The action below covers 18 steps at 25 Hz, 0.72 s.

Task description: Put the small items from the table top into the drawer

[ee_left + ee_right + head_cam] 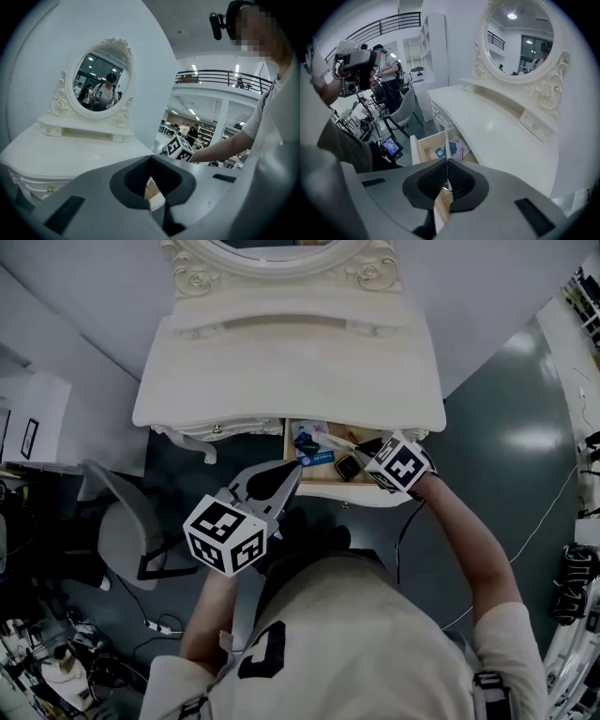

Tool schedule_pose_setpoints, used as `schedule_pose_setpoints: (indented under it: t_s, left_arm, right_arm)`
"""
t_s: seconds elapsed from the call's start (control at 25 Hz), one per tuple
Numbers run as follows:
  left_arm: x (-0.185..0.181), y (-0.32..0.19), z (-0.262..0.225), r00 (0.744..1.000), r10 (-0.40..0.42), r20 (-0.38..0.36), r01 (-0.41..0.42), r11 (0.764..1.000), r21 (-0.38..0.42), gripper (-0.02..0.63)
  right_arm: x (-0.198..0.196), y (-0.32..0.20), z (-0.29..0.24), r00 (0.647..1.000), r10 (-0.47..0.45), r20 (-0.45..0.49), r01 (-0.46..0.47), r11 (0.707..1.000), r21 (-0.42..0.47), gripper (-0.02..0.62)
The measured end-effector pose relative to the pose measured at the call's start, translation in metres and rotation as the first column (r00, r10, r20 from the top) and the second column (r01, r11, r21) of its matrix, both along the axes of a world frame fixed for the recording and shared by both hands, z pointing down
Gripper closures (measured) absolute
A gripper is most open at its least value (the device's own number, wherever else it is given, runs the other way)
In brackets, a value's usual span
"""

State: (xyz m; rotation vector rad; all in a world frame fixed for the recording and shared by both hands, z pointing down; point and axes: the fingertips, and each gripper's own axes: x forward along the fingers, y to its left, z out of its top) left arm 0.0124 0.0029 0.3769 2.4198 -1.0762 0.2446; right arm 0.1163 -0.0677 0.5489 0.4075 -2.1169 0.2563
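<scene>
Glossy cream bench (281,362), boxy pale-wood drawer (319,487) open under its front edge; left gripper (293,468) and right gripper (446,161) jaws pressed together, empty

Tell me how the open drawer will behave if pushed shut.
The drawer looks like a stiff wooden box, so it should slide in straight. The small items inside seem light and loose; a hard shove could shift them.
</scene>
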Motion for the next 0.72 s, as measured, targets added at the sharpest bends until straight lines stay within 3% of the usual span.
schedule_pose_setpoints:
  t_s: [0.36,0.72]
  left_arm:
    - [0.027,0.025,-0.001,0.999,-0.031,0.039,0.031,1.000,-0.005,0.549]
    - [0.043,0.042,0.010,0.996,-0.062,0.069,0.066,0.996,-0.053,0.549]
  right_arm:
    - [0.016,0.023,-0.003,0.999,-0.044,0.032,0.044,0.999,0.002,0.566]
    - [0.034,0.029,0.039,0.999,-0.048,-0.008,0.047,0.998,-0.051,0.566]
